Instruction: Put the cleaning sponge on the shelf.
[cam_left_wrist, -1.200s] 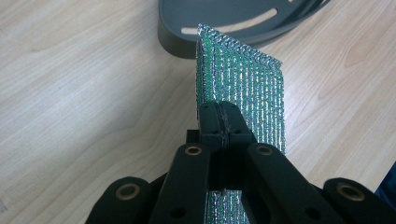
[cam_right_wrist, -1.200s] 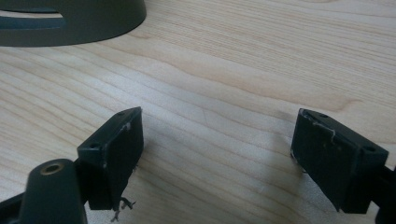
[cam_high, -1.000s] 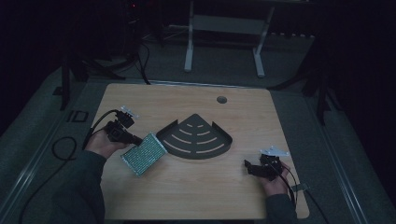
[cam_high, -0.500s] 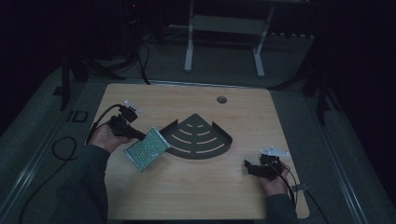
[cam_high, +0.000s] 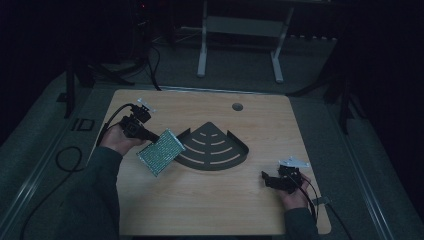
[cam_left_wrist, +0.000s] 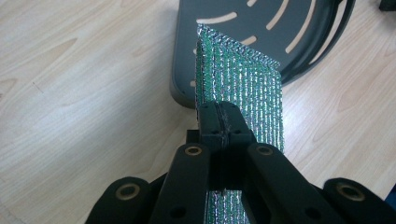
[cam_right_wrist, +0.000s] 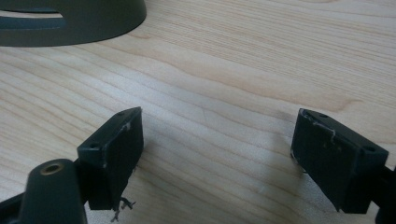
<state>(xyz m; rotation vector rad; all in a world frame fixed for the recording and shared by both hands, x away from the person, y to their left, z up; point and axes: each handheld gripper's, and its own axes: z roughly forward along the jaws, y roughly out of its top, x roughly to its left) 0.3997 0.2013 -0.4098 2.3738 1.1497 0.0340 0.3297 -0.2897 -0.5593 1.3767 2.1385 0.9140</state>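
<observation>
Wooden table (cam_high: 210, 210) seen from above the person's side. The left gripper (cam_high: 150, 135), at the left of the table, is clenched on one edge of a flat, rectangular silver-green mesh pad (cam_high: 161, 151). In the high view the pad's long axis runs diagonally, from its near-left corner up toward the far right, its far corner reaching the left edge of a dark fan-shaped slotted tray (cam_high: 212, 147) at the table's centre. In the left gripper view the pad (cam_left_wrist: 243, 88) is seen nearly edge-on, extending away from the closed jaws with its far end over the tray's (cam_left_wrist: 187, 70) rim; whether it touches the tray cannot be told. The left hand (cam_high: 117, 140) grips the tool from the left, forearm entering from the bottom left. The right gripper (cam_high: 270, 178) rests low near the table's right front, well apart from the tray, its jaws spread wide over bare wood (cam_right_wrist: 224, 84) and grasping nothing; the right hand (cam_high: 295, 195) lies behind it.
</observation>
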